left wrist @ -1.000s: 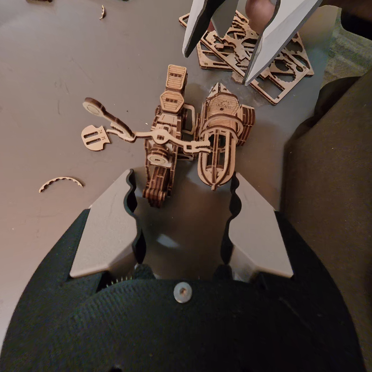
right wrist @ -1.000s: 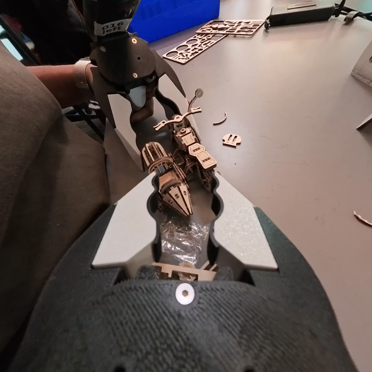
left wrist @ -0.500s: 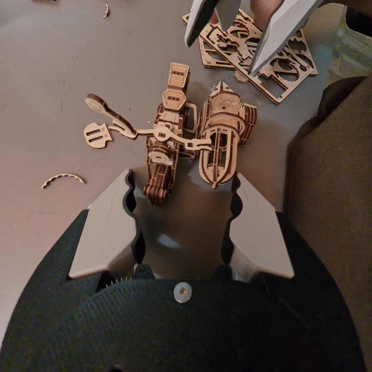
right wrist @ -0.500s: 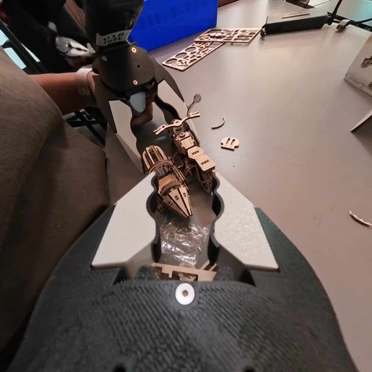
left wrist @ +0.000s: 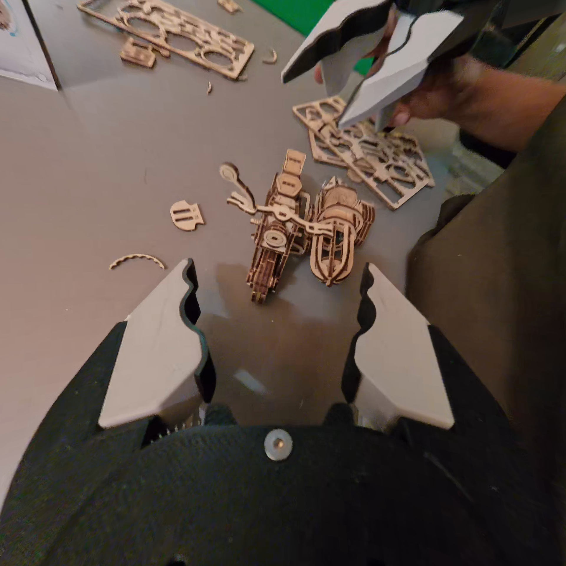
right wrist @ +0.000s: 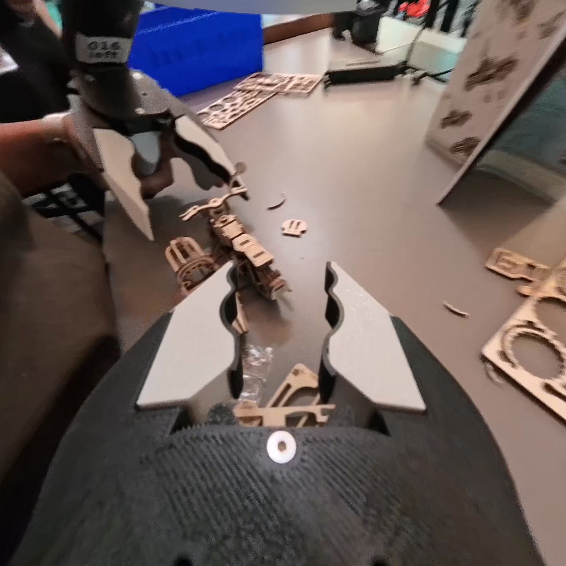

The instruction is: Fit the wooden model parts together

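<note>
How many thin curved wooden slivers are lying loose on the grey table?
3: a toothed arc left of the left gripper, a short crescent beside the far cut-out wooden sheet, and a tiny sliver nearer. Others may be hidden.

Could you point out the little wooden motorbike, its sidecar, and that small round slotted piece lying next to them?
motorbike (left wrist: 277, 226), left wrist view, on the headlamp at its front
sidecar (left wrist: 332, 254), left wrist view, on the ribbed nose
slotted piece (left wrist: 186, 214), left wrist view, on its flat face between the slots
</note>
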A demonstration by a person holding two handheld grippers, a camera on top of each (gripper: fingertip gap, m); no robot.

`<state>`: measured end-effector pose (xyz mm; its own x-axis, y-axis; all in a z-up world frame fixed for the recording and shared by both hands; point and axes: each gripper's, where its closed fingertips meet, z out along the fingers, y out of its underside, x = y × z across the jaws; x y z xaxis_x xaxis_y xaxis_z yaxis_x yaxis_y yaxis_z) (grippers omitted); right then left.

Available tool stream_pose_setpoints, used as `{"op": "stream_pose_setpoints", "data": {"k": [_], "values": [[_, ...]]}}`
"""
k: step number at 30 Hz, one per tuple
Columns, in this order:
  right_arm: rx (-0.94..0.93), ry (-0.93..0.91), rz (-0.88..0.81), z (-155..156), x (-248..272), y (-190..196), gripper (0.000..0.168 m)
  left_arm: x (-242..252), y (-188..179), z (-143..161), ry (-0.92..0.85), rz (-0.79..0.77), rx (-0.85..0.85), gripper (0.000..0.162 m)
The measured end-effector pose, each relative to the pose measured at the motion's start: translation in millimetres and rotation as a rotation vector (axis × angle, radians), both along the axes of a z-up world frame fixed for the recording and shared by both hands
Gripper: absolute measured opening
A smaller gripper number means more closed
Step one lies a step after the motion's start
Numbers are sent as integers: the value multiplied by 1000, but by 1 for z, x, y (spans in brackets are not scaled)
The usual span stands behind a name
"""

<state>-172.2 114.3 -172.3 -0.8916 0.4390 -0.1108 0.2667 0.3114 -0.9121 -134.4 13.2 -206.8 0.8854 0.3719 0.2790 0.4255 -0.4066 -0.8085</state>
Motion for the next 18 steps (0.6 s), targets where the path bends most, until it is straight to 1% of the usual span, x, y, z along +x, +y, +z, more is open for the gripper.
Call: {"op": "stream_pose_setpoints", "data": {"k": [3, 6, 9, 12, 15, 18], "values": [[-69, 31, -137, 17, -22, 17, 61, -7, -1, 17, -5, 32, 95, 107], [-72, 85, -271, 30, -45, 28, 61, -16, -5, 31, -9, 78, 182, 109], [-67, 153, -361, 49, -75, 24, 62, -29, -12, 41, 0, 153, 239, 110], [-87, 173, -385, 64, -109, 5, 64, -36, -16, 53, 25, 195, 284, 110], [-74, 151, -400, 62, -152, -16, 71, -36, -16, 61, 38, 211, 314, 108], [-31, 110, -440, 42, -201, -28, 75, -35, -16, 65, 60, 219, 313, 107]]}}
